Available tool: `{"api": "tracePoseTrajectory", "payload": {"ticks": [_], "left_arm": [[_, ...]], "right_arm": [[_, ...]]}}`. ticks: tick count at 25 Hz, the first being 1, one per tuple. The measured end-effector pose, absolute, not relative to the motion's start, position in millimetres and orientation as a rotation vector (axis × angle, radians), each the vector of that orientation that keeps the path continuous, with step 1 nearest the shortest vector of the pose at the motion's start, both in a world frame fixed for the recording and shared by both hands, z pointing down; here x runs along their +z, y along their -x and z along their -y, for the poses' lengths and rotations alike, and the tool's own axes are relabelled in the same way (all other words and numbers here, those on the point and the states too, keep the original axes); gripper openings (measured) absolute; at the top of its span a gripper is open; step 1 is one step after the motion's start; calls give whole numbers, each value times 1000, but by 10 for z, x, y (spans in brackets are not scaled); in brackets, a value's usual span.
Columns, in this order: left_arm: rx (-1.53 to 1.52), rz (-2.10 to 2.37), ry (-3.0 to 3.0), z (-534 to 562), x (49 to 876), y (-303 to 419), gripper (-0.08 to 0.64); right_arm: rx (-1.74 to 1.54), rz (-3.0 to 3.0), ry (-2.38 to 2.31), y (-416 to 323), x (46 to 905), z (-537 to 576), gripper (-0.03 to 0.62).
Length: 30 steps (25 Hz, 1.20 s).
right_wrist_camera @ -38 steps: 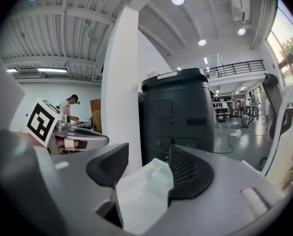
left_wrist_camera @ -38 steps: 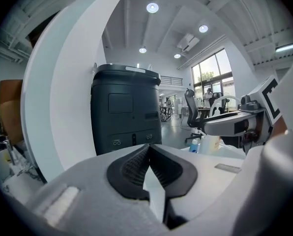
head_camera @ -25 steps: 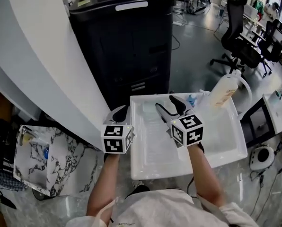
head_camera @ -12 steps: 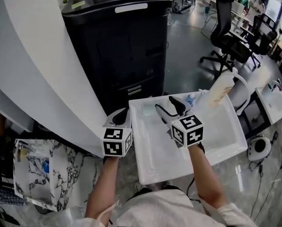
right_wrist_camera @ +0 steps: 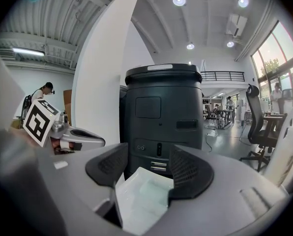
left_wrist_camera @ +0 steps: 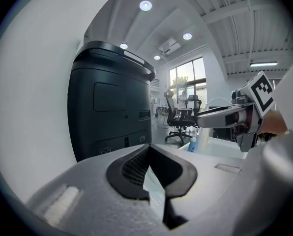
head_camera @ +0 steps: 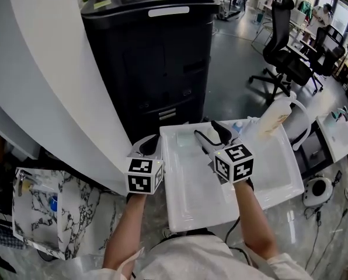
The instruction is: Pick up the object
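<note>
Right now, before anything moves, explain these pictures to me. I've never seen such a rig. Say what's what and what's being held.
There is no robot here. A person holds a hand tool with tongs in each hand. The head view looks down from a camera on the person's head. The other two views come from cameras riding on each tool, looking along its tongs. The cubes with black-and-white squares are part of the tools.

The left gripper sits beside the left edge of the white tray, with its tongs closed and their tips meeting. The right gripper hovers over the tray with its tongs apart, gripping nothing. A pale bottle is by the tray's far right corner, and a tall black cabinet stands behind. Nothing is picked up yet.
</note>
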<state>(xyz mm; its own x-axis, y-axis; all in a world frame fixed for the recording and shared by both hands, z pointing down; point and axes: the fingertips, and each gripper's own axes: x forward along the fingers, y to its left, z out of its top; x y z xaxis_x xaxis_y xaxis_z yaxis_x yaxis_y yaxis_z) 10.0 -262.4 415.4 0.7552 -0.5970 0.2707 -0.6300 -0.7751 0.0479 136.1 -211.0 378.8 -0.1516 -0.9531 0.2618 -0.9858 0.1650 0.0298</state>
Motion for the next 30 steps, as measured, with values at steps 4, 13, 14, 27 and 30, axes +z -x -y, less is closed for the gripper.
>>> {"api": "tracePoseTrajectory", "payload": {"ticks": [4,13,14,27,30], "left_arm": [[369,1012,-2813,2688,4146,-168,6],[377,1054,-2823,2785,4055,-357,5],[376,1057,-2823,2788,4052,-370,6],[383,1074,-2794,2783,4151,-427,5],[381,1082,-2787,2779,4170,-415,6]], "right_arm": [[206,2235,-1866,-1432,3788,2171,253],[170,2275,-1790,-1571,3747,2283,253],[168,2278,-1774,-1574,3754,2290,253],[171,2255,-1252,-1293,4269,2357,256],[205,2245,-1154,-1254,4428,2352,256]]}}
